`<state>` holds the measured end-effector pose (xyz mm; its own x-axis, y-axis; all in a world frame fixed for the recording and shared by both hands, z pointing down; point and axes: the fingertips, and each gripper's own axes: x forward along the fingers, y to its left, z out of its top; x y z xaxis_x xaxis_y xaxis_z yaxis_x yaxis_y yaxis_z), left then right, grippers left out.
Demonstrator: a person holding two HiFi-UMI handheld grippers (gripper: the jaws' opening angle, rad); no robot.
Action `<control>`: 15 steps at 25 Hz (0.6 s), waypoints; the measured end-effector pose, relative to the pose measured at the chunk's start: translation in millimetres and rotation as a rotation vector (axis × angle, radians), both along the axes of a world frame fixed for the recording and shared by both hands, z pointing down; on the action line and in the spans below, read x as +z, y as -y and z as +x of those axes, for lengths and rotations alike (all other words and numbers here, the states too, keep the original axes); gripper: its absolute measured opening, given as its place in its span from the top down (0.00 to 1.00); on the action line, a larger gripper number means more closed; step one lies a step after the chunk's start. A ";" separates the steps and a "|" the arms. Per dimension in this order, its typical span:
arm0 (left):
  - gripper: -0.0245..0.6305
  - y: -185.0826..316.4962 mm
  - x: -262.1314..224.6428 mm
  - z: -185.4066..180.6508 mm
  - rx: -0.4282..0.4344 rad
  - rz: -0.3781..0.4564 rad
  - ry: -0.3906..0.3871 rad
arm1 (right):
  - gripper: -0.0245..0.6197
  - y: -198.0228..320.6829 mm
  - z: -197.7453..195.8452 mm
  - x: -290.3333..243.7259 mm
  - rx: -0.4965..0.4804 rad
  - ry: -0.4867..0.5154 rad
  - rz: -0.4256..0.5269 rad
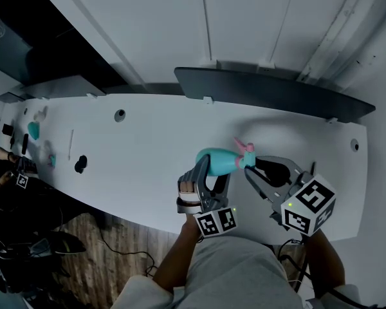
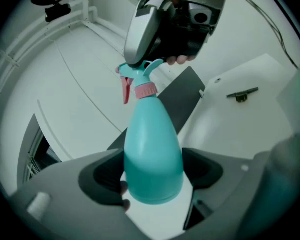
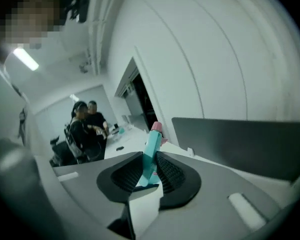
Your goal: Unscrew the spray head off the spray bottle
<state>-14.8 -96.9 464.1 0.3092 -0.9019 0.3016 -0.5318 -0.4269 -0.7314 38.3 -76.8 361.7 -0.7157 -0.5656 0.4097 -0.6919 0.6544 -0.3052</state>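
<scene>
Long white table (image 1: pixel 135 159), dark grey partition panel (image 1: pixel 276 92) along its far edge.

Teal plastic spray bottle (image 1: pixel 217 162) (image 2: pixel 152 154) held lying sideways over the table, near its front edge, between the two grippers.

Left hand-held gripper (image 1: pixel 209 172) (image 2: pixel 152 171): jaws set wide, pads pressing on both sides of the bottle's fat lower body; grasping it.

Right hand-held gripper (image 1: pixel 260 169) (image 3: pixel 150 171): jaws clenched on the teal spray head with pink trigger and pink collar (image 1: pixel 246 153) (image 2: pixel 135 76) (image 3: pixel 152 149). Spray head on the bottle's neck.
</scene>
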 end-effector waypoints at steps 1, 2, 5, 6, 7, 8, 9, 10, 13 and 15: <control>0.41 -0.2 2.2 0.0 0.002 -0.011 0.001 | 0.83 -3.1 -3.1 0.4 -0.039 -0.068 0.040; 0.41 -0.5 4.7 0.2 0.003 -0.023 0.001 | 0.83 -5.3 -4.8 0.5 -0.075 -0.128 0.076; 0.41 -2.0 11.2 0.9 0.000 -0.052 -0.019 | 0.86 -7.1 -2.9 0.2 -0.147 -0.252 0.160; 0.41 -2.2 12.6 0.7 -0.004 -0.059 -0.032 | 0.87 -6.8 -1.3 0.3 -0.158 -0.274 0.175; 0.41 -2.1 13.6 0.4 -0.009 -0.065 -0.044 | 0.87 -6.4 -0.3 0.1 -0.165 -0.284 0.182; 0.41 -2.1 14.4 -0.1 -0.012 -0.071 -0.055 | 0.87 -6.0 0.0 -0.4 -0.166 -0.283 0.183; 0.41 -2.2 14.8 -0.8 -0.015 -0.074 -0.064 | 0.87 -5.8 -0.4 -0.8 -0.165 -0.280 0.183; 0.41 -2.4 14.8 -1.5 -0.016 -0.075 -0.070 | 0.87 -5.8 -1.2 -0.9 -0.163 -0.280 0.184; 0.41 -2.4 13.7 -4.2 -0.018 -0.081 -0.088 | 0.87 -7.4 -5.3 0.9 -0.171 -0.310 0.196; 0.41 -2.4 14.4 -4.5 -0.020 -0.089 -0.096 | 0.87 -8.3 -5.9 1.6 -0.176 -0.337 0.211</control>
<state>-19.3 -94.5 478.5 0.3231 -0.8789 0.3509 -0.6063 -0.4769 -0.6364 32.3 -68.5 363.2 -0.6547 -0.5434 0.5254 -0.6024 0.7950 0.0717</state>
